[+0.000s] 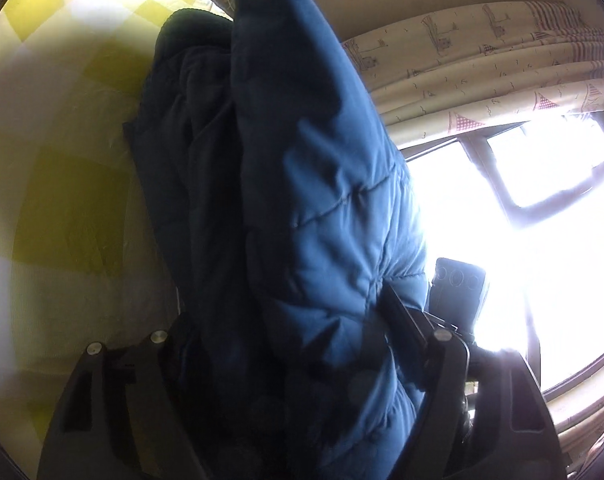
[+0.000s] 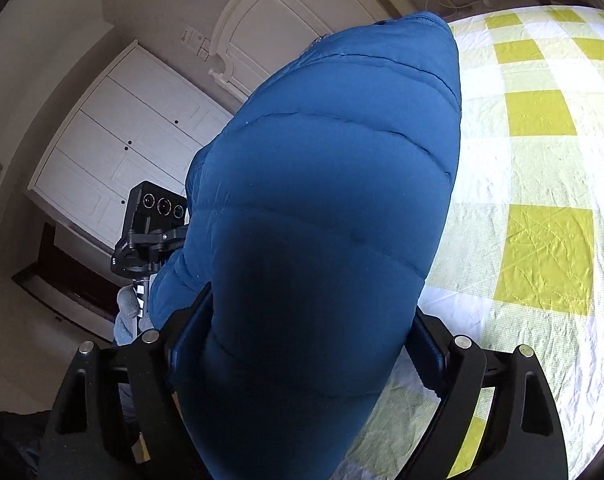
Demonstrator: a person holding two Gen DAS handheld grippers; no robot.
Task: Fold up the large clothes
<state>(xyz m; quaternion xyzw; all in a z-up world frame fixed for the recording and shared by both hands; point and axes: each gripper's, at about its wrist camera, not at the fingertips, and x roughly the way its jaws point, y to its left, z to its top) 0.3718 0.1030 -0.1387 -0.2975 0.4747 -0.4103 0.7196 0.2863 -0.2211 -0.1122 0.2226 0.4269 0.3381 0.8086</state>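
Observation:
A blue quilted puffer jacket (image 1: 322, 200) fills the middle of the left wrist view, its dark lining (image 1: 189, 152) turned to the left. My left gripper (image 1: 281, 316) is shut on it: the right finger (image 1: 402, 320) presses into the padding and the left finger is buried in dark fabric. In the right wrist view the same jacket (image 2: 334, 200) bulges up between both fingers of my right gripper (image 2: 310, 308), which is shut on a thick fold. The jacket hangs above a bed with a yellow-and-white checked cover (image 2: 542, 184).
The checked bed cover (image 1: 61, 184) lies left of the jacket. A bright window (image 1: 542, 208) and patterned curtain (image 1: 482, 60) stand to the right. White wardrobe doors (image 2: 133, 132) and a black three-lens box (image 2: 157, 204) over a grey-gloved hand (image 2: 127, 312) lie left.

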